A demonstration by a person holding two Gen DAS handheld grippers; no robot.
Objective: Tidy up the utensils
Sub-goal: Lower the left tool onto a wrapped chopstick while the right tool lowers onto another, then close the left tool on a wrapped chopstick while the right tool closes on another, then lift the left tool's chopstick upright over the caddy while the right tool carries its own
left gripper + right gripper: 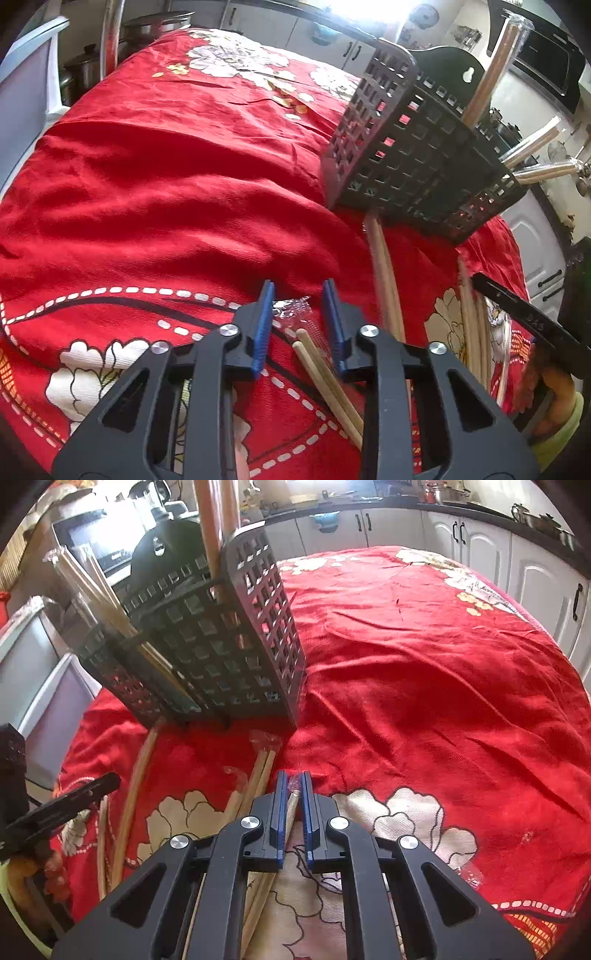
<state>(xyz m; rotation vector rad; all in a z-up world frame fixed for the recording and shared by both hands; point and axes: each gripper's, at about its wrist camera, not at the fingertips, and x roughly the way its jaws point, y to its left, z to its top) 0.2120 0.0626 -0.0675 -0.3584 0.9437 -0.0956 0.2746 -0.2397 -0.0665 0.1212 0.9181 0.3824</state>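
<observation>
A dark perforated utensil basket [406, 147] [207, 646] stands on the red floral cloth [166, 184] and holds wrapped chopsticks and a wooden handle. In the left wrist view my left gripper [298, 295] hangs low over the cloth. A plastic-wrapped pair of chopsticks [310, 354] lies slanted between its blue pads, nearer the right one, with a gap on the other side. In the right wrist view my right gripper [294, 775] has its pads closed on a wrapped chopstick pair [293, 805]. More loose chopsticks [258, 779] [384, 277] lie in front of the basket.
A long wooden stick [133, 794] lies at the cloth's left side, near the other gripper's black frame [62, 805] and a hand [51, 867]. White kitchen cabinets [480, 546] and pots [85, 70] ring the table.
</observation>
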